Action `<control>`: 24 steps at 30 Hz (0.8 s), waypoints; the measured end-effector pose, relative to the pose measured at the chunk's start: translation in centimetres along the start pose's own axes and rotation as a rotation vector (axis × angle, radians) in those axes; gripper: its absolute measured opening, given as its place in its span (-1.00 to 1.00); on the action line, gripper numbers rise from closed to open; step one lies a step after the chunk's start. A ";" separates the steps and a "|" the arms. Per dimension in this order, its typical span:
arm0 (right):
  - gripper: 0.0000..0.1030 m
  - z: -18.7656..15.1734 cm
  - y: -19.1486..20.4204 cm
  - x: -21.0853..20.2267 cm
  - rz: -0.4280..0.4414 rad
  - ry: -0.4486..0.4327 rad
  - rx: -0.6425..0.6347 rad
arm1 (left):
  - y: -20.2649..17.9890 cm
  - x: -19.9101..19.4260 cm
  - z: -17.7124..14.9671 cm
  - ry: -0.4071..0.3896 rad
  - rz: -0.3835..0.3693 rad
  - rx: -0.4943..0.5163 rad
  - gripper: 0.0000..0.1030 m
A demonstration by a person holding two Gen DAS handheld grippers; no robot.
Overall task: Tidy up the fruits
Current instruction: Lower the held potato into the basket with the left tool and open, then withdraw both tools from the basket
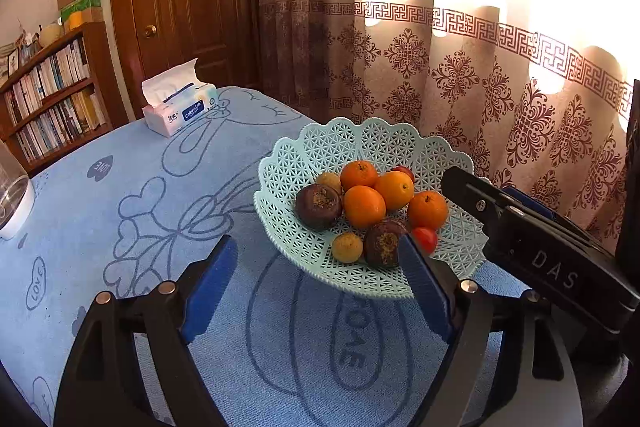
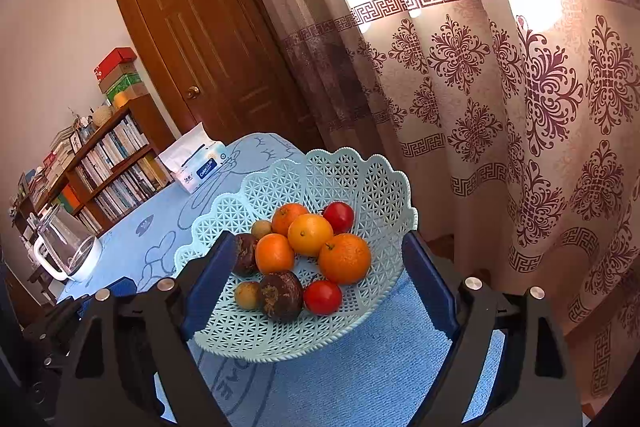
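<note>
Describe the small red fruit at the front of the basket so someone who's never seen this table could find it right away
On the blue tablecloth by the patterned curtain sits a pale green lattice basket of fruit. At its near edge, below the biggest orange, lies the red fruit, beside a dark brown fruit. It is smooth, shiny and red. The only other red one sits at the back.

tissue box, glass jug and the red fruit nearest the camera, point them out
tissue box (image 1: 182, 113), left wrist view, on its printed front face
glass jug (image 2: 68, 251), right wrist view, on its clear body
red fruit (image 2: 322, 297), right wrist view, on the middle of its skin, at the fruit basket's (image 2: 280, 343) front
</note>
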State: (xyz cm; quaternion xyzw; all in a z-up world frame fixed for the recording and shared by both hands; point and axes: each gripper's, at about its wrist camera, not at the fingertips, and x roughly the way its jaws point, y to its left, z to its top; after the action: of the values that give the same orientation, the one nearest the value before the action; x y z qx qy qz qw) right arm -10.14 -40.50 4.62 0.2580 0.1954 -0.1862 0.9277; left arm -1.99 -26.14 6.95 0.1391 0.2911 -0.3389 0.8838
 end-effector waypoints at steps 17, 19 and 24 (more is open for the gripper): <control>0.94 0.0 0.8 -1.3 -0.018 -0.039 -0.058 | 0.9 -1.5 -0.5 -0.035 0.123 0.014 0.80; 0.94 -0.1 0.8 -1.5 -0.024 -0.042 -0.070 | 1.1 -1.6 -0.5 -0.038 0.133 0.011 0.80; 0.94 -0.3 1.0 -1.9 -0.032 -0.034 -0.105 | 1.5 -1.8 -0.5 -0.037 0.165 0.001 0.80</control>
State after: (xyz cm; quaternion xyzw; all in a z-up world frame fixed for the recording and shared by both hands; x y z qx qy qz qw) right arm -11.40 -39.06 5.64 0.2026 0.1934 -0.1948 0.9400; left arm -2.25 -23.87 7.71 0.1567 0.2622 -0.2678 0.9138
